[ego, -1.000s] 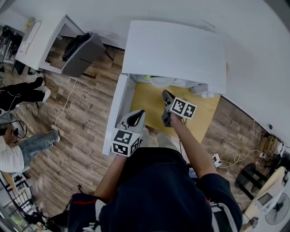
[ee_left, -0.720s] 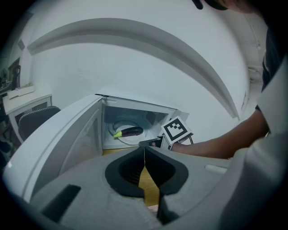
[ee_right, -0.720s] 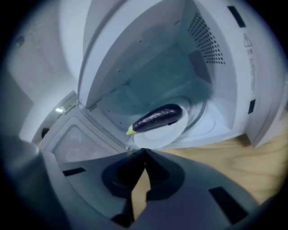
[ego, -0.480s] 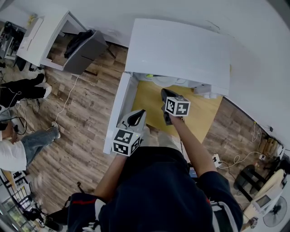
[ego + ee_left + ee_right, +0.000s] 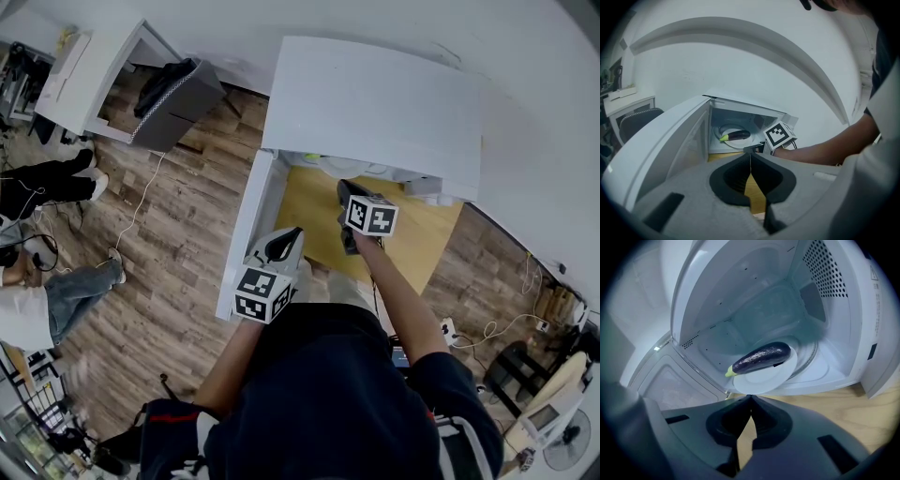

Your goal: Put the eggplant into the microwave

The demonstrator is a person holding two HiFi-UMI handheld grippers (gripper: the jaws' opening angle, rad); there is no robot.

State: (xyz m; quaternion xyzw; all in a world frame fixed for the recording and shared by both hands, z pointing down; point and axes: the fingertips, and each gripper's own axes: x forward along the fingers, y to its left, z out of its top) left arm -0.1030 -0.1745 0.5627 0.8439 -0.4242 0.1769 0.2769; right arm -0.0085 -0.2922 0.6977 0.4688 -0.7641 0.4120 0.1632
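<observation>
A dark purple eggplant (image 5: 761, 357) with a green stem lies on a white plate (image 5: 761, 379) inside the open white microwave (image 5: 375, 103). It also shows in the left gripper view as the eggplant (image 5: 736, 136) on the plate. My right gripper (image 5: 750, 398) is shut and empty, just in front of the plate's near rim. From the head camera the right gripper (image 5: 344, 190) points into the cavity. My left gripper (image 5: 750, 156) is shut and empty, held back by the open door (image 5: 248, 230), where the head view shows the left gripper (image 5: 285, 236).
The microwave stands on a wooden table (image 5: 417, 244) against a white wall. Its door swings out to the left. On the floor at the left are a white desk (image 5: 89, 80), a dark chair (image 5: 173, 98), cables and a seated person's legs (image 5: 66, 295).
My right gripper has rolled about its own axis, so its marker cube now shows a different face, and it has edged slightly toward the microwave. The left gripper has stayed put.
</observation>
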